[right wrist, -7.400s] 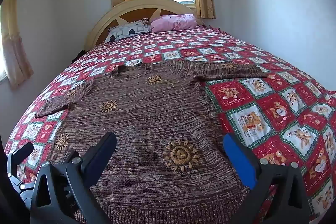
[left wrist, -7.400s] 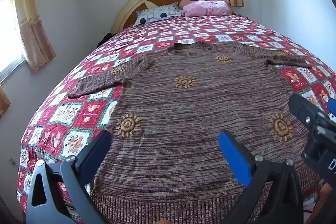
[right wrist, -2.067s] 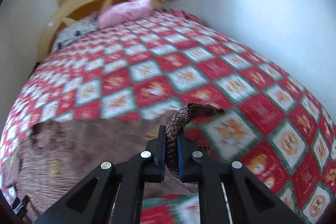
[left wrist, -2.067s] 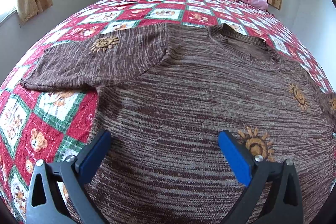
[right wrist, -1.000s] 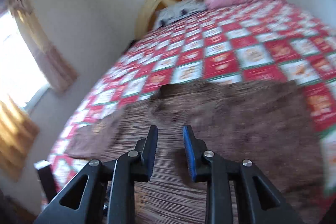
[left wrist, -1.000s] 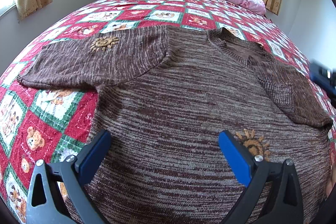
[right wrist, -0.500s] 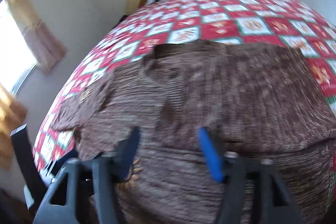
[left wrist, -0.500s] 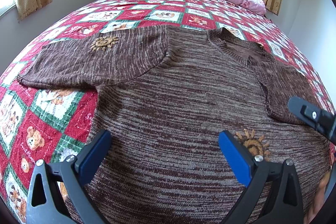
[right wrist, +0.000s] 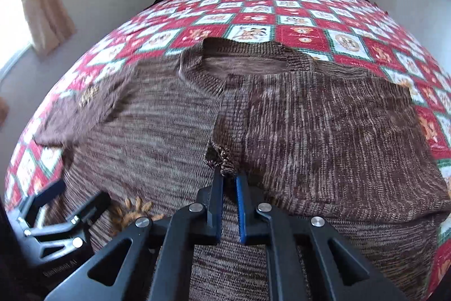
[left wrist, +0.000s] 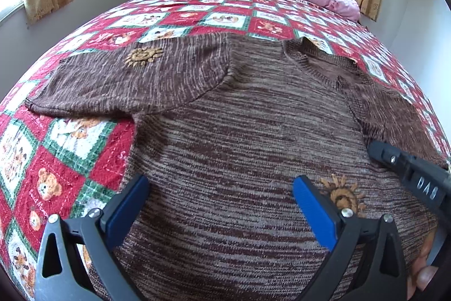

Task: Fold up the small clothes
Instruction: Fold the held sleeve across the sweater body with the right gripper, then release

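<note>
Where fingers (right wrist: 217, 188) meet, sweater cuff (right wrist: 220, 157) half-hidden

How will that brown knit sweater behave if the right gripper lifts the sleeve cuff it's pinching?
The sweater is probably floppy: its folded sleeve drapes flat. The right gripper, jaws nearly closed on bunched knit, would likely trail fabric.

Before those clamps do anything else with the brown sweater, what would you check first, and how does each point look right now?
1. Right sleeve folded across the sweater body: ok.
2. Right hand-held gripper closed on the sleeve cuff: ok.
3. Left hand-held gripper open and holding nothing: ok.
4. Left sleeve folded in: not ok; it lies spread out on the quilt.
5. Folded sleeve lying smooth: not ok; the cuff is bunched at the jaws.
6. Hem lying straight: cannot tell, out of view.
</note>
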### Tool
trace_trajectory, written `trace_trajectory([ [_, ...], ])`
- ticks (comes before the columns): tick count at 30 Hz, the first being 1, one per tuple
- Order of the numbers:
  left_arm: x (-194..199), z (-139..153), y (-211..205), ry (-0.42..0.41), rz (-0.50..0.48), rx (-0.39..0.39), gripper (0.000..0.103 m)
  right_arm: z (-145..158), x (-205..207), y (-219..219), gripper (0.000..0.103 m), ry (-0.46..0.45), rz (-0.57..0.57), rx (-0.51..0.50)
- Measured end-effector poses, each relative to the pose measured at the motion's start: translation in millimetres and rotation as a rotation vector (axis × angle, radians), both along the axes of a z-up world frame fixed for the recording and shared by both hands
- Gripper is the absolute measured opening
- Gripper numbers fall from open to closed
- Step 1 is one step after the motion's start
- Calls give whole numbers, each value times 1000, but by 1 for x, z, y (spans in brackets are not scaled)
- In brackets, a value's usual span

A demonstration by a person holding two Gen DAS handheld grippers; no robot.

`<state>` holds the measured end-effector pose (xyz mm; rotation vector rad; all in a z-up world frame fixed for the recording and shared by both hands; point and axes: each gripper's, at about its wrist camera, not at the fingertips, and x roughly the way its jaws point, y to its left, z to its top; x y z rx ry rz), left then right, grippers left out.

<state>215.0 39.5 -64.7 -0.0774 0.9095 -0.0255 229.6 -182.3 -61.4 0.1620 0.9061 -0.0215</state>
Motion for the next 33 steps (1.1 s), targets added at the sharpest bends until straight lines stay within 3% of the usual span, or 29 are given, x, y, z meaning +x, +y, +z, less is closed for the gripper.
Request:
trace_trajectory([
  [8,1,-1,0,2,-1,5,103,-3,13,17,11,-7,35,33],
  [10,1,-1,0,3,-1,8,103,-3,11,14,27,-8,57,76],
  [11,1,-1,0,3,-1,10,103,-2,10,12,45,5,75,113],
  [12,1,-1,0,4,-2,10,103,0,8,11,53,22,85,138],
  [13,1,-1,0,4,-1,8,103,2,6,10,53,33,94,157],
  [15,2,-1,0,4,-2,10,103,18,-9,2,53,-40,104,164],
  [18,2,-1,0,4,-2,10,103,36,-31,-28,53,-161,-32,94],
  [23,3,-2,0,7,-2,13,103,10,-34,-70,53,-68,-215,21],
  [26,4,-2,0,11,-3,14,103,1,-34,-68,55,-78,-204,-15],
  [30,6,3,7,29,-31,-1,103,0,-30,-55,65,-71,-175,-69],
  [33,3,23,41,-36,82,20,103,1,-32,-57,65,-81,-176,-48],
])
